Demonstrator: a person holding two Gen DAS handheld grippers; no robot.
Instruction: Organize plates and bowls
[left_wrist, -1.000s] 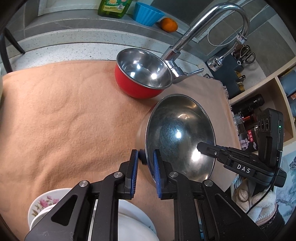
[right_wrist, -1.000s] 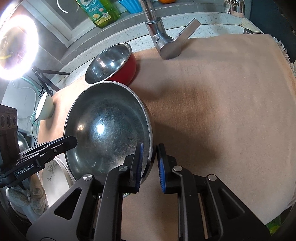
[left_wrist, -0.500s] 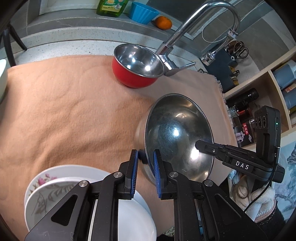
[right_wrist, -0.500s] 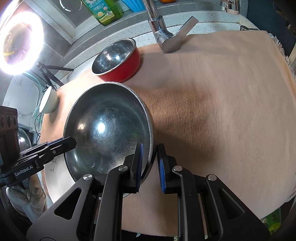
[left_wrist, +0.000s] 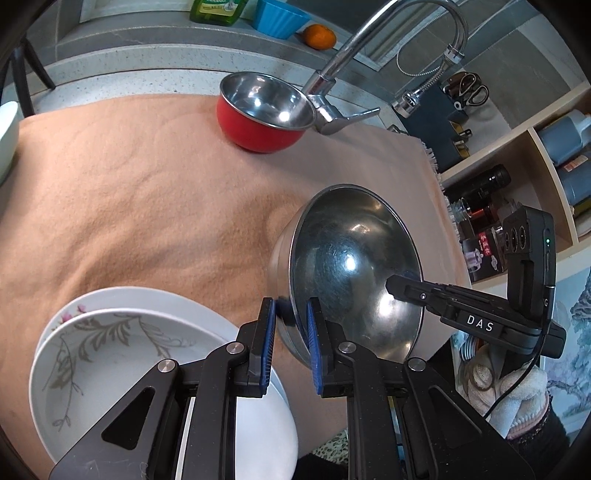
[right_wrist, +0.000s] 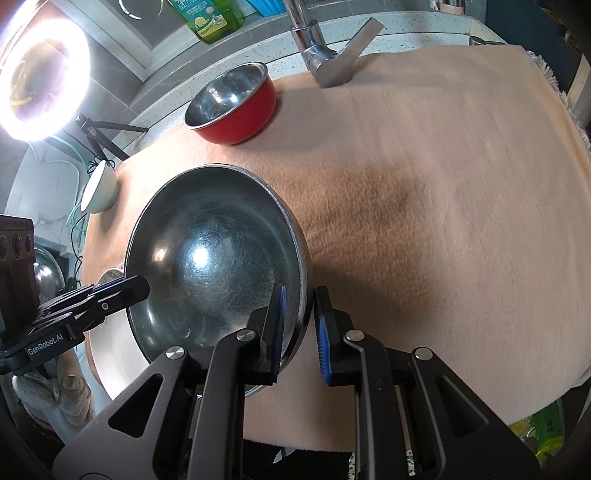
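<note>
A large steel bowl (left_wrist: 351, 266) is held tilted above the orange cloth (left_wrist: 147, 192) by both grippers. My left gripper (left_wrist: 290, 317) is shut on its near rim. My right gripper (right_wrist: 299, 306) is shut on the opposite rim, and the bowl fills the left of the right wrist view (right_wrist: 210, 258). A stack of white floral plates (left_wrist: 110, 350) lies under my left gripper. A red bowl with a steel inside (left_wrist: 264, 110) stands at the back by the tap; it also shows in the right wrist view (right_wrist: 232, 107).
A chrome tap (left_wrist: 369, 44) rises behind the red bowl. A small white bowl (right_wrist: 98, 188) sits at the cloth's far left edge. A shelf with bottles (left_wrist: 517, 192) stands at the right. A blue cup (left_wrist: 280, 18), an orange and a soap bottle stand on the back ledge.
Both grippers have pulled the steel bowl back toward the near edge, away from the red bowl. More of the plate stack has come into the left wrist view.
</note>
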